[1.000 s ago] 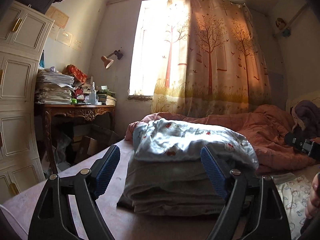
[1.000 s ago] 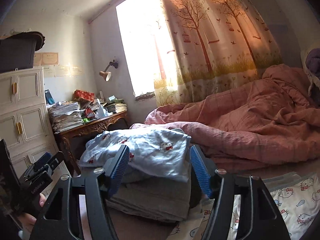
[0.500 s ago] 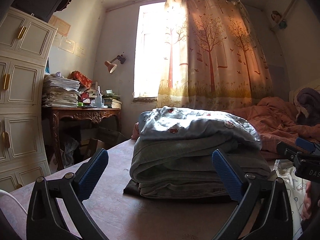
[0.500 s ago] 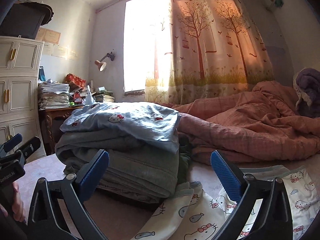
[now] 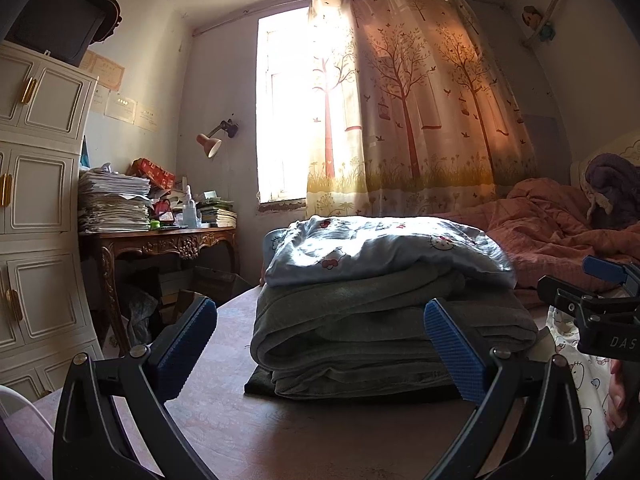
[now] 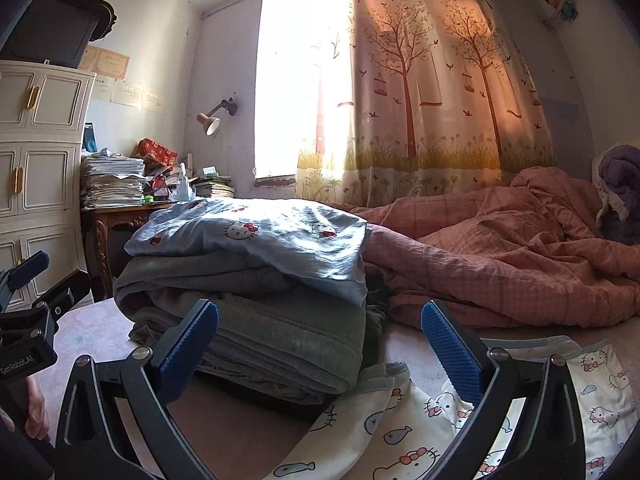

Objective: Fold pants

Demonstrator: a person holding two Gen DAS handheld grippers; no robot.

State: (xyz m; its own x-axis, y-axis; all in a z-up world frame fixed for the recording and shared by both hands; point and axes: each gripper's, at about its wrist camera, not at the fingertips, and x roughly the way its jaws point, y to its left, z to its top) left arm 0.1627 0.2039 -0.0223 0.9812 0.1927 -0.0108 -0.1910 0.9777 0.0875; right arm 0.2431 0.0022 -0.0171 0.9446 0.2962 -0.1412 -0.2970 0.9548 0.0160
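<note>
Right wrist: folded stack (image 6: 256, 304) ahead, quilt (image 6: 500, 256) beside

Your only light comes from the window (image 5: 280, 120), which is blown out to plain white in both views, so nothing shows through it. The curtain (image 5: 420, 120) beside it glows orange where the sun passes through the cloth. That backlight falls on the top of the folded pile (image 5: 380, 248) and leaves its near side, and the dark tongs, in shadow. The room is otherwise dim. Your fisheye lenses bend the walls and the cabinet (image 5: 36, 200), and the corners go black. Focus is fairly sharp.
</note>
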